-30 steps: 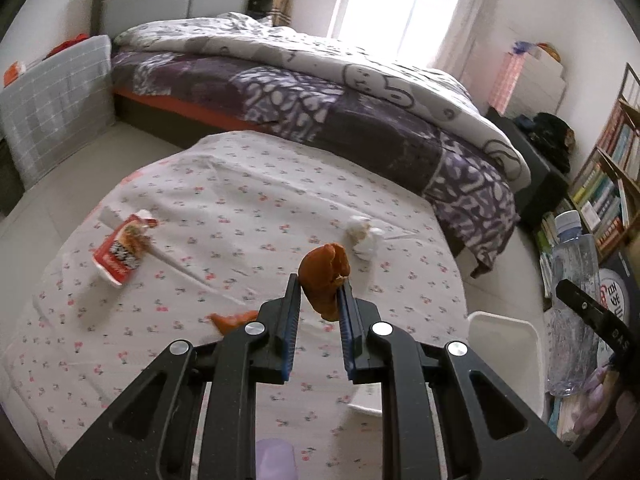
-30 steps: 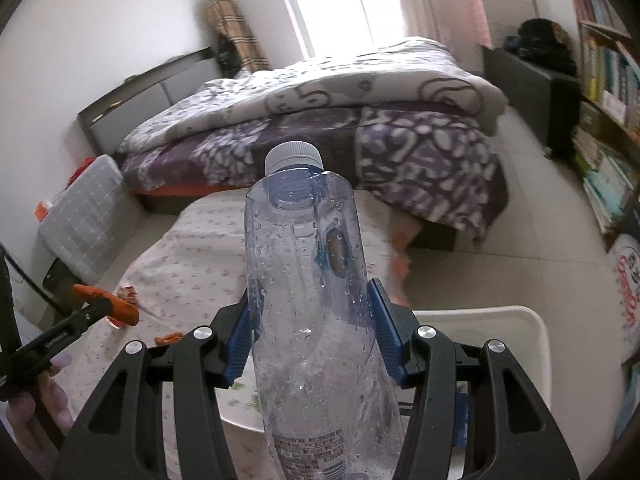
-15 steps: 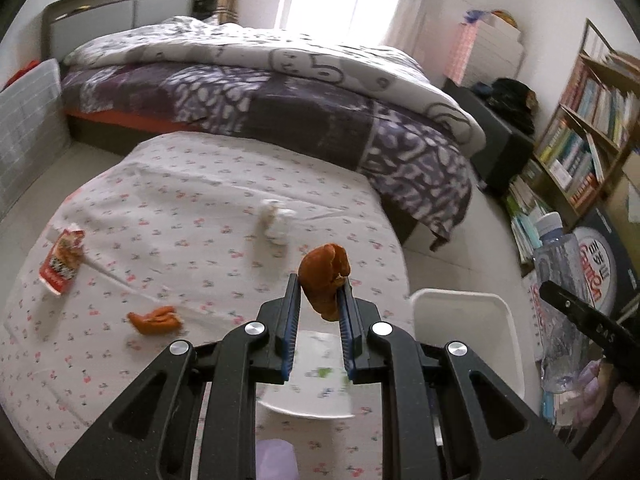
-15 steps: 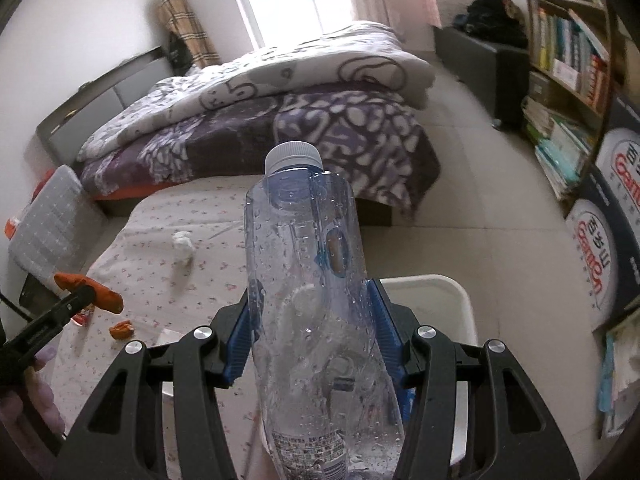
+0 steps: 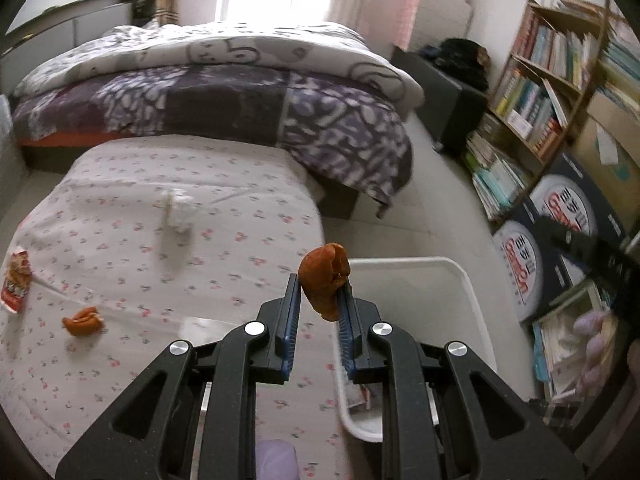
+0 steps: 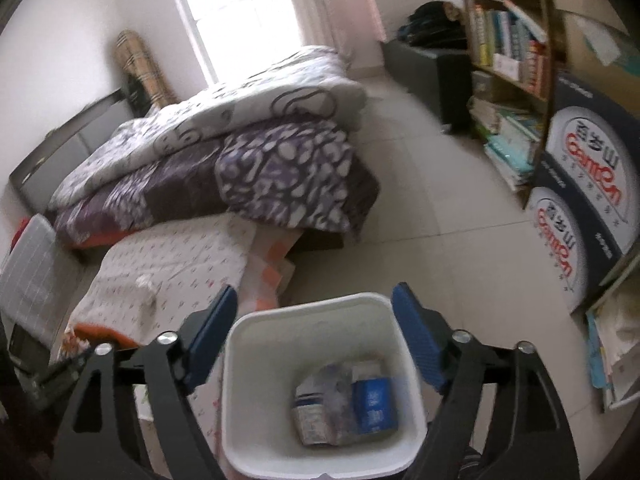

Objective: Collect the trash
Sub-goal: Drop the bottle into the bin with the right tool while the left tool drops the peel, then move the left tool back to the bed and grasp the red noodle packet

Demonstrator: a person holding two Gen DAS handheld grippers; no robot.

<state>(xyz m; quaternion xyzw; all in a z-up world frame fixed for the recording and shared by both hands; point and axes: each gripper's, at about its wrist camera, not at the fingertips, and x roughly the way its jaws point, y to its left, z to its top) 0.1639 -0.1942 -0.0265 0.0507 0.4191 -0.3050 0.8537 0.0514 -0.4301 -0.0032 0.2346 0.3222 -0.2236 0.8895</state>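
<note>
Both grippers are black plastic. The left gripper (image 5: 316, 312) has blue ridged pads and shiny round silver screws. The right gripper (image 6: 314, 344) has the same blue pads (image 6: 416, 344) and silver screws.

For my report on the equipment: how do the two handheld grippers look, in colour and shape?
Both the left gripper and the right gripper are matte black, with angular arms that have triangular cut-outs and silver round screws at the pivots. Their fingers carry ribbed blue pads. No cables show.

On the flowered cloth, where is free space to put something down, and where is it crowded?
Free: the cloth between the white tissue and the bed, and below the orange peel. Crowded: the left edge, around the red wrapper.
</note>
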